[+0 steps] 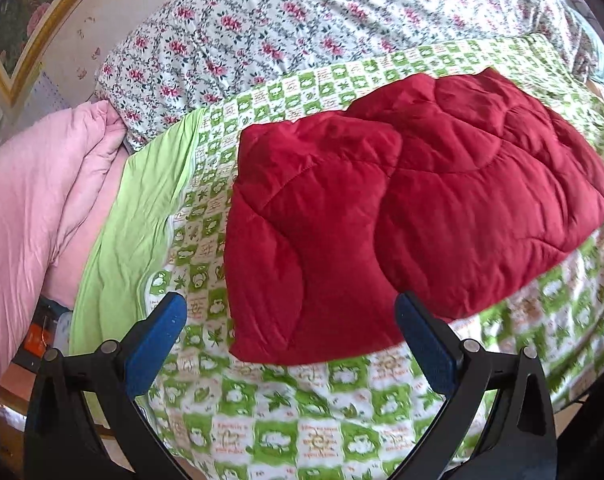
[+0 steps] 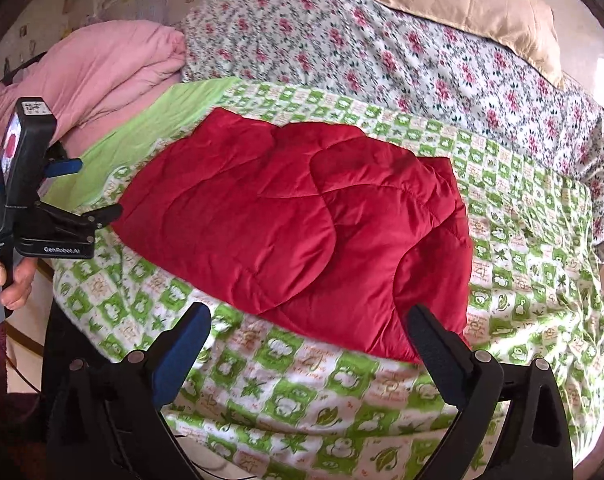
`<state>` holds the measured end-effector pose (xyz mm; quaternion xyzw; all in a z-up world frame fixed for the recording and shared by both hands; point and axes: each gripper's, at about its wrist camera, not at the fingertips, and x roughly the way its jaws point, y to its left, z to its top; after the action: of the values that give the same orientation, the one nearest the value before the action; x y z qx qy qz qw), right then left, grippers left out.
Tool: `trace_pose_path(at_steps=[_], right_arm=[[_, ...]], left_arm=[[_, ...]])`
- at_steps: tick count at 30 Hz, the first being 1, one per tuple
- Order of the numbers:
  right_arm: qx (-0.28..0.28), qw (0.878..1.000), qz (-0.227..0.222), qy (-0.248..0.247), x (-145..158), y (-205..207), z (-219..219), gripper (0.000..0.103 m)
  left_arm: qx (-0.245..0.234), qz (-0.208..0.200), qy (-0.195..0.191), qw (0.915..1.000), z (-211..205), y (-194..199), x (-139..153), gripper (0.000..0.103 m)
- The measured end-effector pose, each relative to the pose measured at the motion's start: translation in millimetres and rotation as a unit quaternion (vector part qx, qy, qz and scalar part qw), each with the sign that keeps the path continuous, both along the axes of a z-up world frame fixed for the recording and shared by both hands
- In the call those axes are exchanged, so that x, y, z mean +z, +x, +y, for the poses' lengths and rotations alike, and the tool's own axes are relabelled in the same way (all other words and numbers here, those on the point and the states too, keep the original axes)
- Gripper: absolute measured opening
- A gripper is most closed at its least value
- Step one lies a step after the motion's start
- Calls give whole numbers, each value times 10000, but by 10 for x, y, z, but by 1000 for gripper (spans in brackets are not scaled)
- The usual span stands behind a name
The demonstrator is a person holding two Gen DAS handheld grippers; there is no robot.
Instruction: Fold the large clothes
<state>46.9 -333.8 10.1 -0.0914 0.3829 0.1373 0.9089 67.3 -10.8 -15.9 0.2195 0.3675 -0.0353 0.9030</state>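
Red quilted jacket (image 1: 402,208) is lying folded flat on the green checked blanket (image 1: 302,420) on the bed, long axis running roughly 10 to 4 o'clock in the right wrist view. Both grippers are released, nothing in either: left hand-held gripper (image 1: 290,322) and right hand-held gripper (image 2: 308,330) each hover off its near edge, so the jacket sits at 12 o'clock from both. Neither looks clearly closer, I'd say.

A green-and-white checked sheet (image 2: 342,392) covers the bed. Along its far edge lie a pink quilt (image 2: 114,64), a floral duvet (image 2: 382,52) and a beige pillow (image 2: 470,4).
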Motion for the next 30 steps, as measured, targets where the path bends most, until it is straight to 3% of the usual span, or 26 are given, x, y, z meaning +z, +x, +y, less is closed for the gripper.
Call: trace_pose_path(at_steps=[14, 30], right_arm=[[-100, 9987, 506, 59, -329, 403, 25, 99], [-72, 9983, 577, -15, -332, 531, 45, 99]], left_arm=[[1, 325, -8, 9995, -188, 237, -144, 103], [-153, 484, -133, 9986, -235, 249, -163, 103]])
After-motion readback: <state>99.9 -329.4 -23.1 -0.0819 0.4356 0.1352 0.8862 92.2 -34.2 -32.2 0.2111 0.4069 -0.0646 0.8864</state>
